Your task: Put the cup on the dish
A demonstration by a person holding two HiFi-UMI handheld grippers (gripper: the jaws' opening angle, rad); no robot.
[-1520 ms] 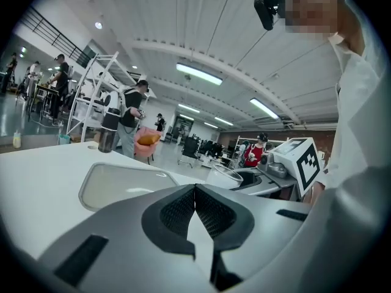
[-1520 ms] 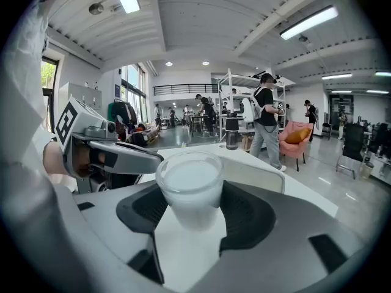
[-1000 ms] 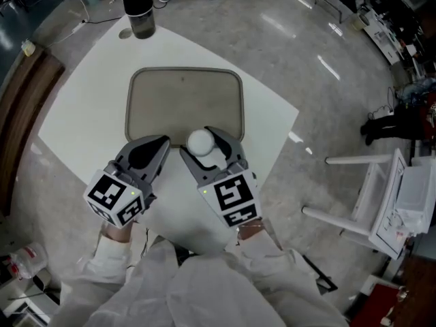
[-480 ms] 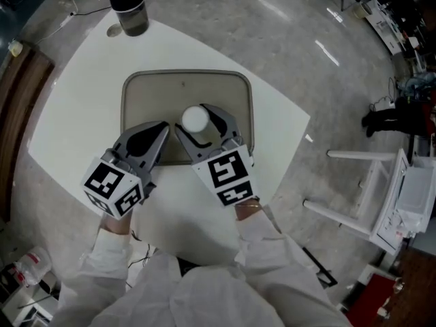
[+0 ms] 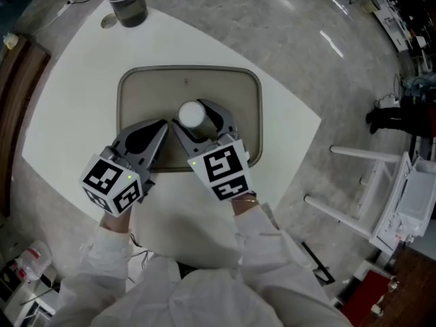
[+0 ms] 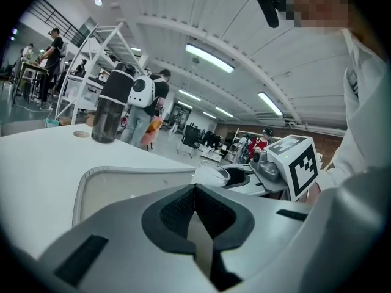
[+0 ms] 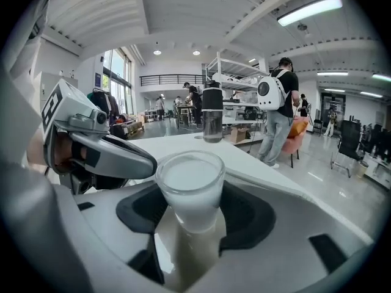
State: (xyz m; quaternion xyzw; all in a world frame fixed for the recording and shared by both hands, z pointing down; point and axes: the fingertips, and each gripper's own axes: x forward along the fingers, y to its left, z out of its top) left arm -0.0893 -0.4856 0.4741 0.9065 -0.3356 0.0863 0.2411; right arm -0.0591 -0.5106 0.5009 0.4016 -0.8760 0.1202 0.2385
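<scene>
White cup [image 7: 189,191] sat clamped between the jaws of the right gripper [image 5: 199,120], over the beige dish [image 5: 157,87] beneath them. The left gripper [image 6: 195,191] had its jaws pressed together, empty, just beside.

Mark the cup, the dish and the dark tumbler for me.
cup [image 5: 192,113]: head view, on its white top.
dish [image 5: 153,94]: head view, bare floor left of the cup.
dark tumbler [image 5: 125,7]: head view, on its body.
</scene>
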